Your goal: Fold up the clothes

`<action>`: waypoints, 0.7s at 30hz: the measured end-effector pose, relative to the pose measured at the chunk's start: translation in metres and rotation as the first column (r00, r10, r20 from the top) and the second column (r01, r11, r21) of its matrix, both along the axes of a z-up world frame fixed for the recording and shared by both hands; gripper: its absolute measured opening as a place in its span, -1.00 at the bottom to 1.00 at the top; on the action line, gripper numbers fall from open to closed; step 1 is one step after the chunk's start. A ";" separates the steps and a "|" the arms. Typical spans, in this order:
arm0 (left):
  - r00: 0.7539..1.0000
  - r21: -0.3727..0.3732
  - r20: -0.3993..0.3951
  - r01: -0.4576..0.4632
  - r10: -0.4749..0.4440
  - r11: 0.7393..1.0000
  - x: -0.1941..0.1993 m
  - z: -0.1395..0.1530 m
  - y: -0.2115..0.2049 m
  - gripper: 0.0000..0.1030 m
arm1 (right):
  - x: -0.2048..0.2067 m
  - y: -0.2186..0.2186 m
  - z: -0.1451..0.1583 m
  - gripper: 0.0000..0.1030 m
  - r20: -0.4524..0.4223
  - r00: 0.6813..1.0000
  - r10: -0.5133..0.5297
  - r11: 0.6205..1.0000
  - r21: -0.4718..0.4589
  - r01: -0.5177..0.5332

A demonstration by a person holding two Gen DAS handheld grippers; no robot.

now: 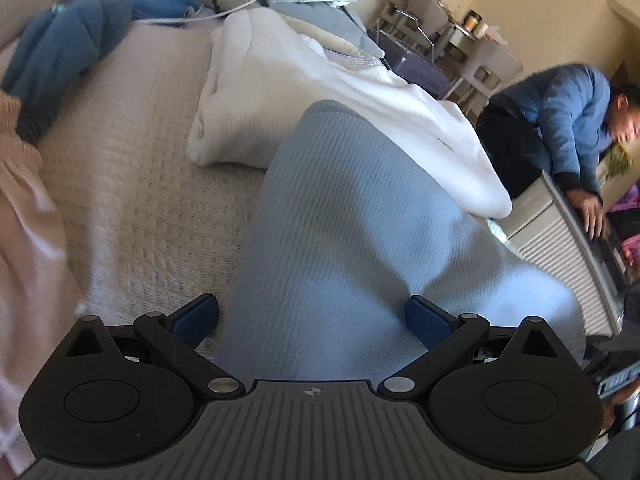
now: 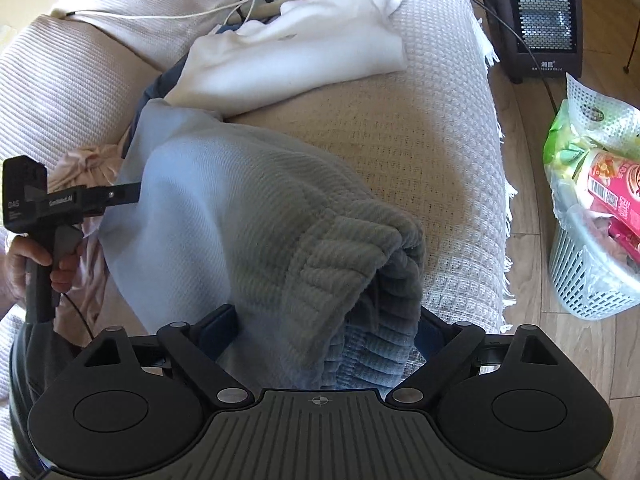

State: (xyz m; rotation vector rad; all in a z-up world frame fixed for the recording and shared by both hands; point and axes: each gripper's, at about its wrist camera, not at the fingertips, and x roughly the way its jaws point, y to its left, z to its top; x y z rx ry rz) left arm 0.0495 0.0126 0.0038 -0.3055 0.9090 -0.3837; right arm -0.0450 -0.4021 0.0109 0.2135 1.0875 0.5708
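Observation:
A light blue knit garment (image 1: 352, 232) lies on the cream bed cover and reaches up between the fingers of my left gripper (image 1: 312, 318), whose jaws stand wide apart around it. In the right wrist view the same garment (image 2: 240, 216) hangs from the left gripper's fingers (image 2: 124, 194) and bunches with its ribbed hem (image 2: 360, 264) between the wide-apart fingers of my right gripper (image 2: 326, 328). I cannot tell whether either gripper pinches the cloth. A folded white garment (image 1: 320, 92) lies beyond the blue one; it also shows in the right wrist view (image 2: 296, 56).
A dark blue garment (image 1: 60, 52) and a pink one (image 1: 28, 208) lie at the left of the bed. White cables (image 2: 168, 12) cross the pillows. Beside the bed stand a heater (image 2: 536, 16) and a full white basket (image 2: 596, 248). A person in blue (image 1: 568, 116) bends at the right.

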 end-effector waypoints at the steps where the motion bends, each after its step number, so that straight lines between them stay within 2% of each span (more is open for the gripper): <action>1: 1.000 -0.009 -0.007 -0.005 0.005 1.000 0.001 -0.001 -0.001 0.86 | 0.000 0.001 0.000 0.80 0.000 1.000 0.002 1.000 -0.004 -0.002; 3: 1.000 -0.028 -0.029 -0.009 0.008 1.000 0.000 0.003 0.000 0.49 | 0.001 0.003 0.001 0.80 0.002 1.000 0.007 1.000 -0.016 -0.007; 5: 0.999 -0.049 -0.053 -0.014 0.012 0.999 -0.001 0.007 0.001 -0.18 | 0.001 0.005 0.003 0.78 0.003 1.000 0.013 0.999 -0.032 -0.013; 7: 0.997 -0.089 -0.079 -0.030 0.023 0.996 -0.003 0.011 0.004 -0.40 | 0.001 0.006 0.006 0.74 0.003 1.000 0.020 0.999 -0.043 -0.020; 12: 0.997 -0.111 -0.067 -0.031 0.024 0.993 -0.017 0.028 0.005 -0.62 | 0.001 0.009 0.016 0.45 -0.001 1.000 0.030 0.997 -0.077 -0.030; 14: 0.998 -0.137 -0.062 -0.028 0.020 0.990 -0.022 0.036 0.006 -0.64 | -0.002 0.010 0.024 0.18 0.013 1.000 0.028 0.994 -0.104 -0.027; 15: 0.998 -0.177 -0.064 -0.037 0.026 0.984 -0.025 0.042 0.012 -0.64 | -0.003 0.010 0.028 0.11 0.021 0.999 0.028 0.993 -0.117 -0.025; 17: 0.999 -0.214 -0.045 -0.025 0.016 0.977 -0.033 0.054 0.018 -0.64 | -0.008 0.012 0.039 -0.20 0.048 0.998 0.029 0.989 -0.148 -0.022; 21: 0.999 -0.192 0.032 0.017 -0.011 0.981 -0.048 0.081 0.016 -0.64 | -0.015 0.019 0.065 -0.31 0.135 0.990 0.045 0.980 -0.197 -0.018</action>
